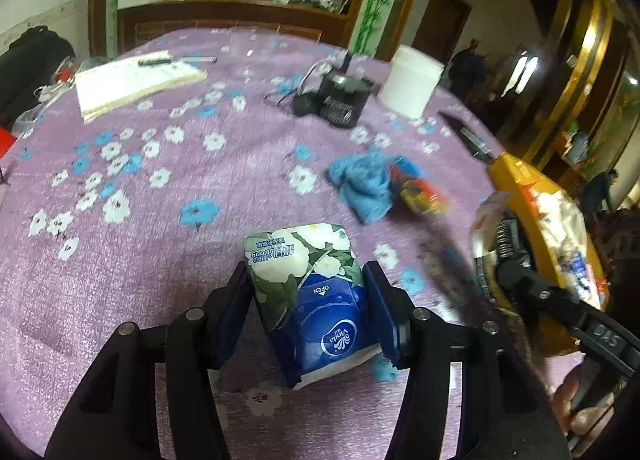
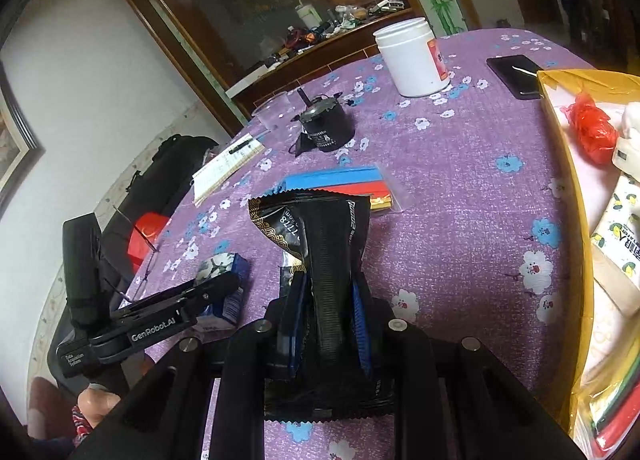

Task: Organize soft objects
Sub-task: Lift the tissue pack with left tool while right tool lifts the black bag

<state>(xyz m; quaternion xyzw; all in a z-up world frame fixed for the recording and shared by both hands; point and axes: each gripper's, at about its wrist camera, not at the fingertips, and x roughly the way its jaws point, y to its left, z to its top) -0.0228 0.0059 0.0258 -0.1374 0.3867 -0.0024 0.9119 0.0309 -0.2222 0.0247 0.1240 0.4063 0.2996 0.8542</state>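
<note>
Left wrist view: we are closing our left gripper around the Vinda tissue pack, which is sitting on the purple floral tablecloth squarely between the pads, its long axis running away from us. The yellow box is lying off to the right, nearer our right gripper (which is clamping a black snack packet), so we are judging a rightward carry comes next.

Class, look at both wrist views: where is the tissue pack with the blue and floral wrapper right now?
The tissue pack sits on the purple floral tablecloth between the fingers of the left claw, low in the left wrist view; the right wrist view shows it at lower left.
</note>
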